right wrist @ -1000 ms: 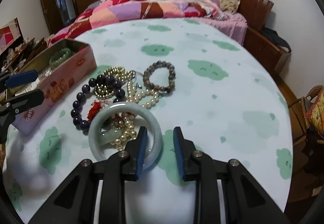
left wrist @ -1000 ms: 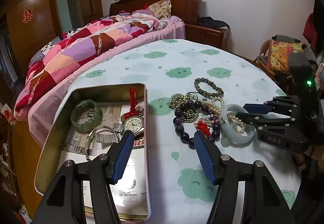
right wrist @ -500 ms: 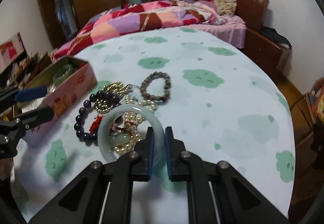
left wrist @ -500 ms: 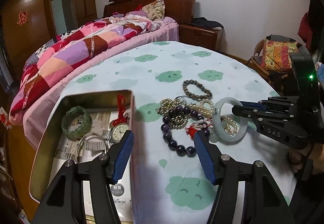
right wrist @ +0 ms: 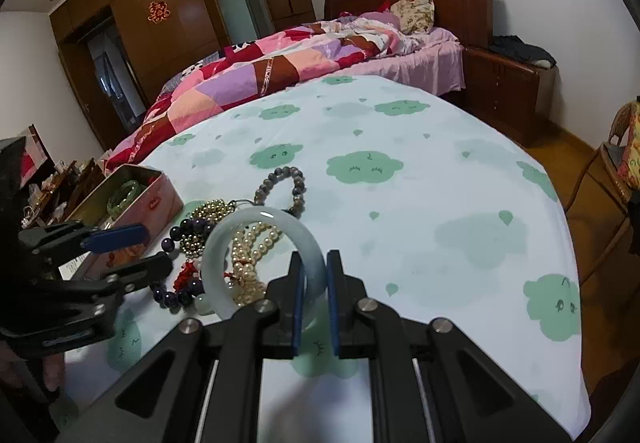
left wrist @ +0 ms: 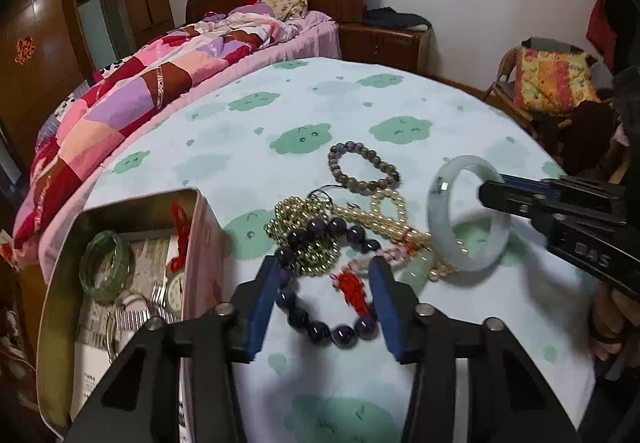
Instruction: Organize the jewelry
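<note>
My right gripper (right wrist: 314, 263) is shut on a pale jade bangle (right wrist: 240, 239) and holds it tilted up above the jewelry pile; the bangle (left wrist: 440, 203) also shows in the left wrist view. My left gripper (left wrist: 326, 275) is open and empty over a dark purple bead bracelet (left wrist: 320, 327) with a red tassel (left wrist: 352, 291). Gold beads (left wrist: 292, 215), pearls (left wrist: 384, 219) and a grey bead bracelet (left wrist: 360, 167) lie on the cloud-print tablecloth (left wrist: 280, 115). An open tin box (left wrist: 120, 211) at left holds a green bangle (left wrist: 106, 267) and a watch (left wrist: 176, 289).
A bed with a patchwork quilt (left wrist: 140, 91) stands behind the table. A chair with a yellow cushion (left wrist: 552, 79) is at the right. The round table's edge drops off at the right (right wrist: 560, 227). A wooden nightstand (right wrist: 508, 87) stands beside the bed.
My right gripper closed on the jade bangle and lifted it off the pile, tilting it upright. My left gripper moved right, from over the tin to over the purple bracelet.
</note>
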